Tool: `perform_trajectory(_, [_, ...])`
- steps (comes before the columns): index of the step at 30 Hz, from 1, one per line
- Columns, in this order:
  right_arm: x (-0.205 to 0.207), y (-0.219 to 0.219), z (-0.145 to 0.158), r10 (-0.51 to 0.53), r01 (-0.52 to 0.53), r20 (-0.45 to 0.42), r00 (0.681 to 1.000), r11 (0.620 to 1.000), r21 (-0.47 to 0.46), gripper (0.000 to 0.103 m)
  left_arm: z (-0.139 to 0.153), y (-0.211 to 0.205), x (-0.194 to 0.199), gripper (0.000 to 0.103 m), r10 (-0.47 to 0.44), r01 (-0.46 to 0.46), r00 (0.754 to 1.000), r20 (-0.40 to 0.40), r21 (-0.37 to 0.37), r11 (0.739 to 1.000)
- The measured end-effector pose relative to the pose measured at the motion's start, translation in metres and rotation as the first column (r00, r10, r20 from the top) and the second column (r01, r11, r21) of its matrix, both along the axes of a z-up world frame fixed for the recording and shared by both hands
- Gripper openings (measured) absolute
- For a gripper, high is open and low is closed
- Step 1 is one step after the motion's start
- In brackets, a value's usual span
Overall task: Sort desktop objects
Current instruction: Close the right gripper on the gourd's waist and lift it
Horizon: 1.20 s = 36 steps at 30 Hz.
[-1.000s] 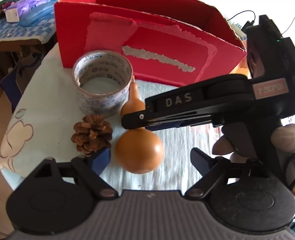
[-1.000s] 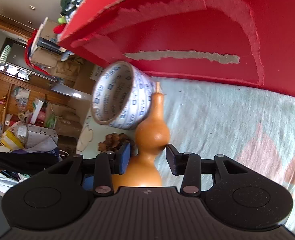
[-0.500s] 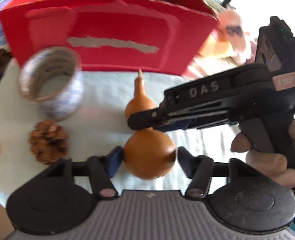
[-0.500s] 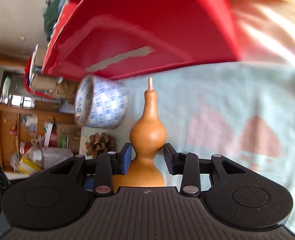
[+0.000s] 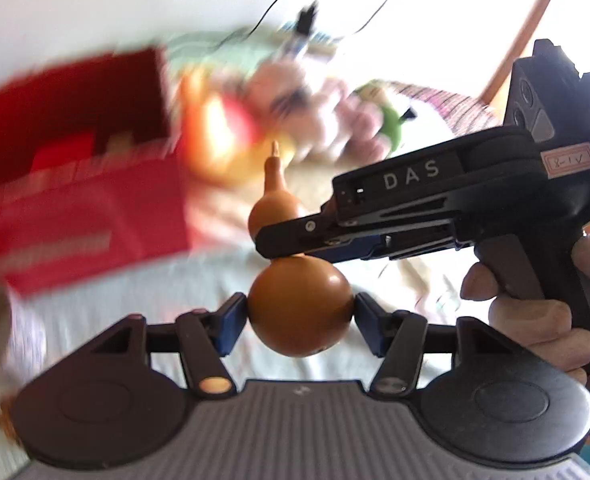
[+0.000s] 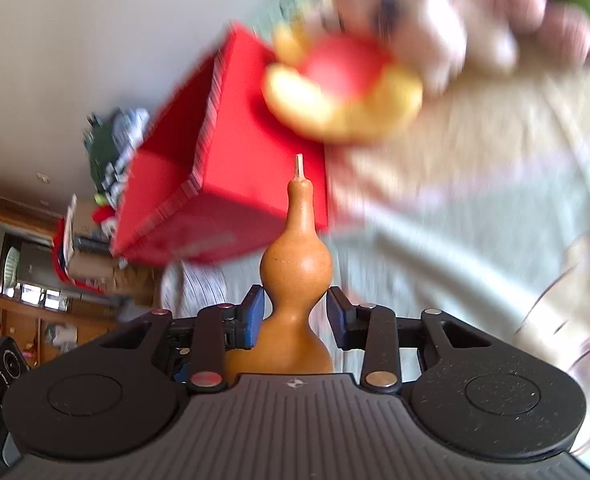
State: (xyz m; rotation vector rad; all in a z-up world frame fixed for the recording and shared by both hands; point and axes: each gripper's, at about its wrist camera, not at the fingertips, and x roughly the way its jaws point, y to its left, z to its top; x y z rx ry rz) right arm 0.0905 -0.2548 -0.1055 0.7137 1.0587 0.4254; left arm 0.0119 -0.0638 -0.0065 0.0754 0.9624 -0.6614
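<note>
Both hand-held grippers clamp the gourd (image 5: 300, 306): left hand-held gripper (image 5: 300, 318) on its bulb, right hand-held gripper (image 6: 295, 316) at its waist, just beside the red box (image 5: 75, 216) corner.

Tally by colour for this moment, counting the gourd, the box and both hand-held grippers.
Orange-brown: 1, the gourd
Red: 1, the box
Black: 2, the left hand-held gripper and the right hand-held gripper
Total: 4

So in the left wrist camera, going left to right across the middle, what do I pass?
Red cardboard box → brown gourd, held at its bulb by the left gripper → right gripper pinching the gourd's waist → hand on that gripper's handle.
</note>
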Motion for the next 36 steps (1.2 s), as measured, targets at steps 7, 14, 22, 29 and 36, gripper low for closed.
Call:
perform_trajectory(7, [0.034, 0.016, 0.063, 0.021, -0.014, 0.198, 0.980, 0.999, -0.033, 0.034, 0.058, 0.000, 0.026, 0.060, -0.008, 0.013, 0.990, 0.139, -0.034, 0.999])
perform_trajectory(14, [0.088, 0.070, 0.086, 0.061, -0.063, 0.237, 0.970, 0.998, 0.002, 0.034, 0.090, 0.058, 0.067, 0.060, 0.033, -0.033, 0.978, 0.206, -0.003, 0.999])
perform_trajectory(22, [0.153, 0.163, 0.066, 0.112, -0.116, 0.112, 0.987, 0.993, 0.033, 0.034, 0.076, 0.132, 0.133, 0.057, 0.072, -0.083, 0.983, 0.171, 0.055, 0.995])
perform_trajectory(29, [0.187, 0.226, 0.019, 0.176, -0.176, -0.012, 0.984, 0.984, -0.030, 0.034, 0.035, 0.182, 0.179, 0.056, 0.111, -0.112, 0.994, 0.018, 0.082, 0.990])
perform_trajectory(36, [0.209, 0.259, -0.013, 0.216, -0.235, -0.135, 0.967, 0.961, -0.143, 0.033, -0.007, 0.192, 0.207, 0.055, 0.101, -0.086, 0.990, -0.098, 0.145, 0.986])
